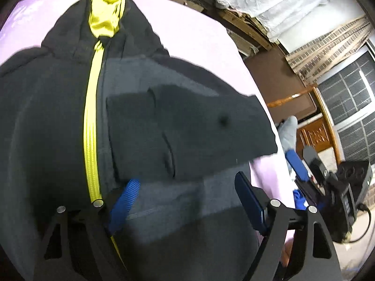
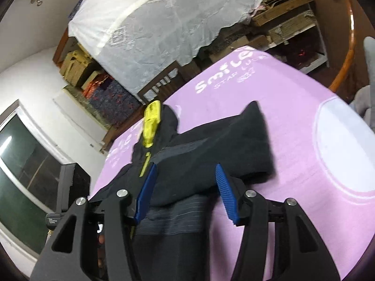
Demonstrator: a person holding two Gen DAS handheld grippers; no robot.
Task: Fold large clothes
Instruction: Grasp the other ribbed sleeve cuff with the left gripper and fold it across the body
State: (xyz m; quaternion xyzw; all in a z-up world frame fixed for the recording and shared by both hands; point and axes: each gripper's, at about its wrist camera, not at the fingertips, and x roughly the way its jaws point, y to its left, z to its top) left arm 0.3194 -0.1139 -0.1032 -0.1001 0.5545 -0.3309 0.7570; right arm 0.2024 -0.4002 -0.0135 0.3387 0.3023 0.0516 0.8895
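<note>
Left gripper [image 1: 187, 201] jaws wide over dark hooded jacket [image 1: 58, 117], nothing pinched, right gripper [image 2: 185, 194] jaws partly apart above jacket's folded sleeve [image 2: 234, 145], empty, jacket spread on pink mat [image 2: 293, 121], yellow zipper [image 1: 92, 128] running up to yellow-lined hood [image 1: 106, 7]

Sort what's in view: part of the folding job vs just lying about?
Job:
- dark hooded jacket with yellow zip, one sleeve folded across
- pink mat under it
- left gripper, right gripper, both open

Lying about:
- white covered table
- wooden chair
- cardboard boxes
</note>
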